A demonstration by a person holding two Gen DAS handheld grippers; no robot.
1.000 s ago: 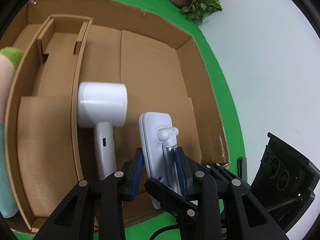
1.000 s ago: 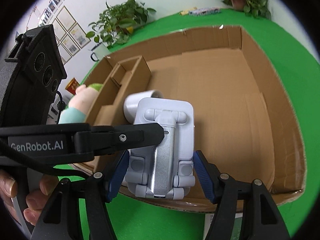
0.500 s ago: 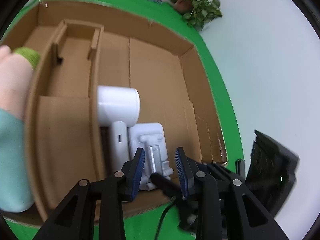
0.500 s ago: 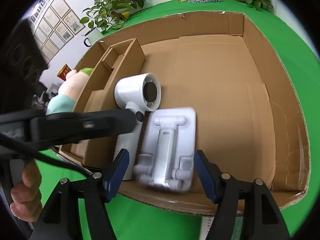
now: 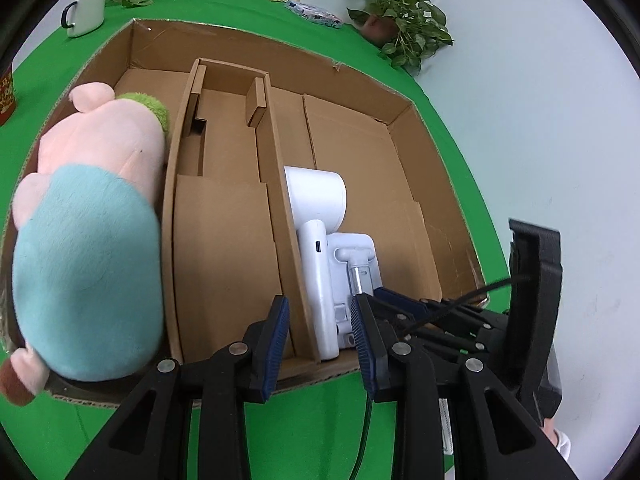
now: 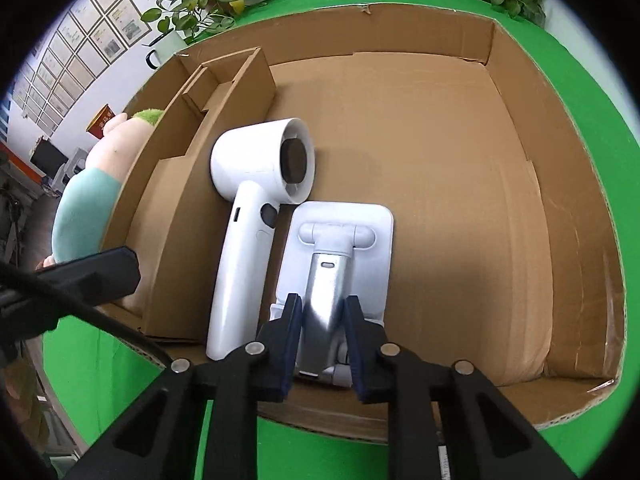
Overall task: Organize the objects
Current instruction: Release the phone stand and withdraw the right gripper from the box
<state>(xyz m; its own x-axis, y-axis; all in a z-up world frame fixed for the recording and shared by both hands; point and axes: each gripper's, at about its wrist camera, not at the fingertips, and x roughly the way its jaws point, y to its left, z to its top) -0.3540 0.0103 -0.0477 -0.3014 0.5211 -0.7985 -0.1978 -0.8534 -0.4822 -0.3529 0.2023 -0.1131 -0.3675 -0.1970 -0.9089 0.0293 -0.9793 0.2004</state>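
A: What is the supporting surface?

B: A green cloth-covered table (image 5: 328,420), showing below and around the left tongs.

A: What rests directly on it?

B: A large open brown cardboard box (image 6: 520,184), straight ahead of both tongs. Beyond the box, to the far left of the left tongs: a white enamel mug with a dark rim (image 5: 84,10) and a red canister (image 5: 6,94). Far ahead: a flat patterned packet (image 5: 314,12) and a potted green plant (image 5: 400,26).

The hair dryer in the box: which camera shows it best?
The right wrist view: the whole hair dryer shows, from round head to handle end. In the left wrist view it shows edge-on beside a cardboard divider, its front opening hidden.
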